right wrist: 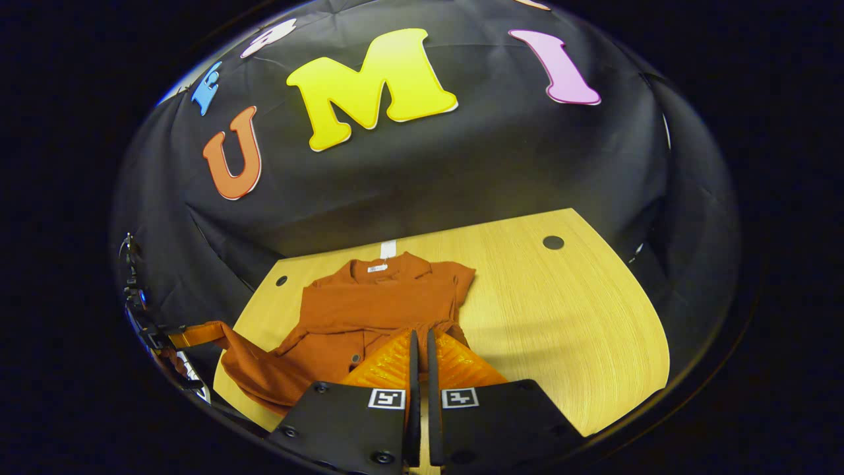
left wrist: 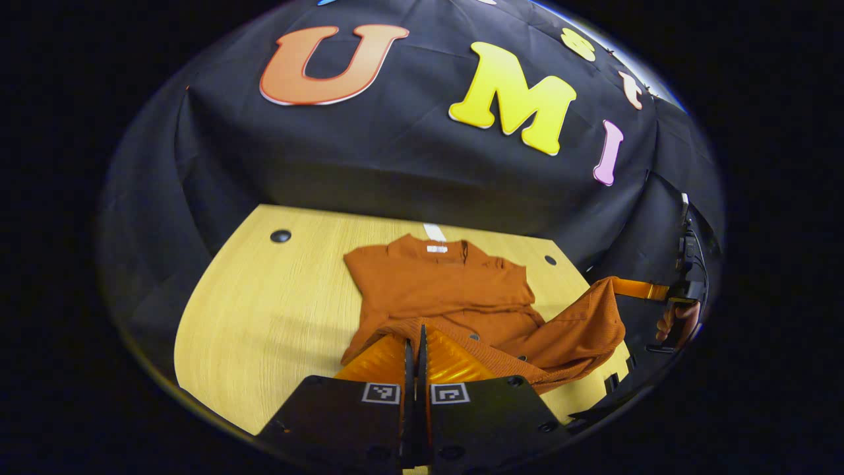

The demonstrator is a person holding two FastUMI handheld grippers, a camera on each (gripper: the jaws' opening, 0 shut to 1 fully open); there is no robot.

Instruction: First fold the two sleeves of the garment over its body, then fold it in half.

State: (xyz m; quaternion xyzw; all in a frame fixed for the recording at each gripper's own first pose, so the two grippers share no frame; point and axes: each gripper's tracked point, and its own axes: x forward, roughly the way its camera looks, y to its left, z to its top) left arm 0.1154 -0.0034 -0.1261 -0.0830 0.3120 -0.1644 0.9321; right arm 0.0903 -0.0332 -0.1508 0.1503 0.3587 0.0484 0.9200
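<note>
Left gripper view: rust-orange garment [left wrist: 455, 290] (sleeves folded) hem lifted.

- The garment [left wrist: 442, 287] is a plain rust orange all over, with a small white label at its collar and small dark buttons near the hem.
- The bench [left wrist: 264, 316] under the garment is pale yellow wood with a fine straight grain and small round black caps set into it beyond the garment.
- The left tool [left wrist: 415, 356] has ribbed amber-orange fingers [left wrist: 379, 363] with black inner pads, on a black body bearing two black-and-white square markers.
- The right tool [right wrist: 419, 359] has the same colours and markers.
- A white strip lies on the bench just beyond the garment's collar.
</note>
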